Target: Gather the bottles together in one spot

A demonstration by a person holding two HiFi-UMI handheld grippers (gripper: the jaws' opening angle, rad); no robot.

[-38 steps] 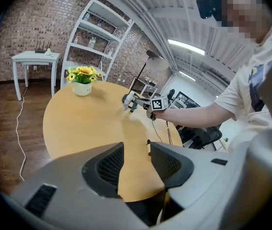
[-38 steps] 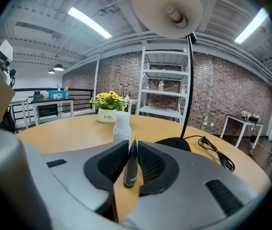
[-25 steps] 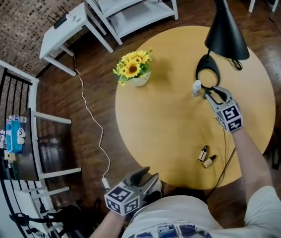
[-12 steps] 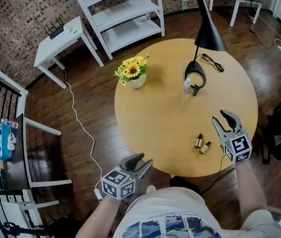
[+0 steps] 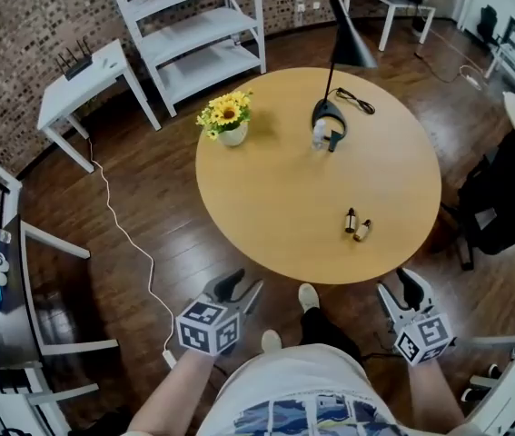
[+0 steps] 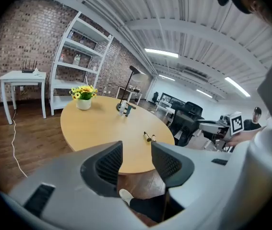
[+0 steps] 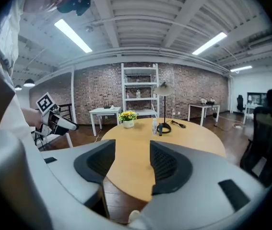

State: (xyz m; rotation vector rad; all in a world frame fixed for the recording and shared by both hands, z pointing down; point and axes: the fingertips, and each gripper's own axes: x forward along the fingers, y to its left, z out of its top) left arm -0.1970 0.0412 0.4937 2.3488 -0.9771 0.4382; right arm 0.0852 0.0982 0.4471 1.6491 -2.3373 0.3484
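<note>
Two small dark bottles [image 5: 351,220] [image 5: 362,230] lie side by side near the front right of the round wooden table [image 5: 266,207]. They also show in the left gripper view [image 6: 149,137]. A small clear bottle [image 5: 319,134] [image 7: 154,126] stands upright by the lamp base. Both grippers hang off the table's near edge, above the floor. My left gripper [image 5: 241,289] [image 6: 135,152] is open and empty. My right gripper [image 5: 399,289] [image 7: 132,159] is open too; its jaws have just been opening, with nothing between them.
A black desk lamp [image 5: 331,116] and a pot of yellow flowers [image 5: 228,121] stand on the table's far half. White shelves [image 5: 193,34] and a white side table [image 5: 84,80] are beyond. A black chair [image 5: 498,198] is at the right. A white cable [image 5: 130,243] runs over the floor.
My right gripper has drawn back from the clear bottle by the lamp to off the table's near edge. The left gripper has shifted as well, and the table now lies farther away.
</note>
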